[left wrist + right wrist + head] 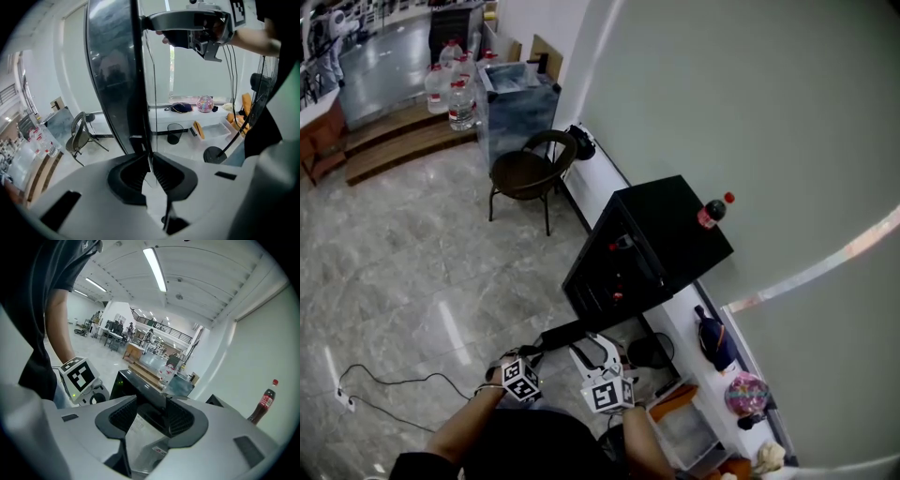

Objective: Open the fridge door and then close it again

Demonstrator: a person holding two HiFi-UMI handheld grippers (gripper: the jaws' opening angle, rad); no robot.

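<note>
While I grip fridge door (115, 79), left gripper (151, 173) pinches its edge, right gripper (152, 411) clamps its rim; glossy marble floor (412, 262); pale wall (750, 94).

The long white wall ledge (682, 328) bore a dark blue bag (713, 341) and a pink patterned ball (746, 394); a red-capped cola bottle (712, 213) topped the black fridge (670, 225).

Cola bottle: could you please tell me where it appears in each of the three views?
Head view: bottle right of centre, on top of the fridge.
Left gripper view: not in it.
Right gripper view: far right edge, upright.
Shared landmark: the open black door, filling the upper left of the left gripper view and centred in the right gripper view.
</note>
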